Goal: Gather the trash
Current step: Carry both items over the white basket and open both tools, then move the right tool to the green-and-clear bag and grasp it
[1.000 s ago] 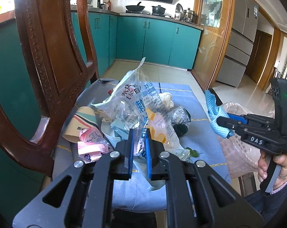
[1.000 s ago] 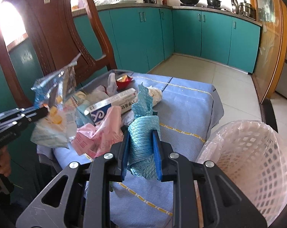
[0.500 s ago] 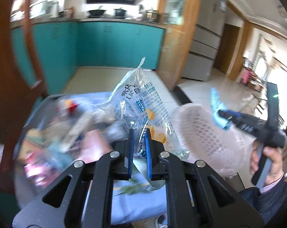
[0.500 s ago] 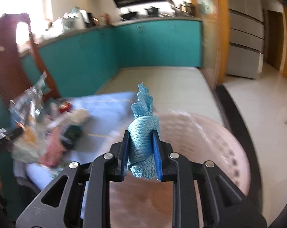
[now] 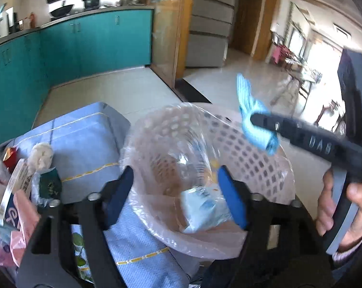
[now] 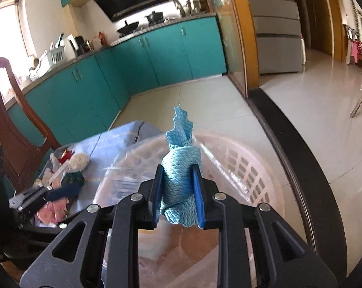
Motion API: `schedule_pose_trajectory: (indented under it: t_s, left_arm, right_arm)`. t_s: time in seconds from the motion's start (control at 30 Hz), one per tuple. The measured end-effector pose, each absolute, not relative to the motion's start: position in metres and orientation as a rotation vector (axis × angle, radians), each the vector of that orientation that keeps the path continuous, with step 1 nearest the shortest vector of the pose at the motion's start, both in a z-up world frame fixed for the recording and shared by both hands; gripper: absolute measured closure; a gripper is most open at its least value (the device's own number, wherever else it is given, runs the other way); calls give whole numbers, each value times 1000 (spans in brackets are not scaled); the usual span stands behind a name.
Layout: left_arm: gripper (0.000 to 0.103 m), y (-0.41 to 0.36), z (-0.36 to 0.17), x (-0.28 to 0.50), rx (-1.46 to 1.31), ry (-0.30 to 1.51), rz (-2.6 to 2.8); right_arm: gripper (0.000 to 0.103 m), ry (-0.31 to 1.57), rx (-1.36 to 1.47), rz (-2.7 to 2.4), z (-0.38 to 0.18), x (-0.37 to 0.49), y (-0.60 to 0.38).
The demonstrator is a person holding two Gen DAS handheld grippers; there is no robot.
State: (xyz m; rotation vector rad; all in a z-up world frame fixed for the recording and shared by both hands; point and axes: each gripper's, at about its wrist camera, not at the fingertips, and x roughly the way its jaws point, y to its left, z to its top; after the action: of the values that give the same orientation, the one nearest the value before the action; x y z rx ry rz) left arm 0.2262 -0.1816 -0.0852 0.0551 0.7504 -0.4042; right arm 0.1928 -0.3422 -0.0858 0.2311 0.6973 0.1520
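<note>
My left gripper (image 5: 175,192) is open above the pink lattice waste basket (image 5: 257,160), which has a clear liner. The clear plastic snack bag (image 5: 202,204) lies inside the basket, between and below my spread fingers. My right gripper (image 6: 178,196) is shut on a crumpled blue cloth (image 6: 181,180) and holds it over the basket's rim (image 6: 248,165). The right gripper (image 5: 260,129) with the cloth (image 5: 253,120) also shows in the left wrist view, above the basket's far right edge.
A blue-covered table (image 5: 85,139) stands left of the basket with more trash: a white crumpled ball (image 5: 40,156), a red wrapper (image 5: 9,153), a boxed tube (image 5: 15,192), pink wrappers (image 5: 20,216). A wooden chair (image 6: 10,120) and teal cabinets (image 6: 157,57) stand behind.
Both grippers swung right from the table to over the basket. My left gripper opened and let go of the clear plastic bag, which dropped into the basket. The right still holds the cloth.
</note>
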Motion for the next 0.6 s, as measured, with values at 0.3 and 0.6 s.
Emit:
schedule_pose_trajectory:
  t_s: [0.3,0.6]
  left_arm:
    - [21,-95,-68,208,-4,672,-122]
    - [32,34,-77,173,-81,702,220]
  right_arm:
    - [29,735,178,154,-87,198,-325]
    - [27,705,190,305,-79,209,-272]
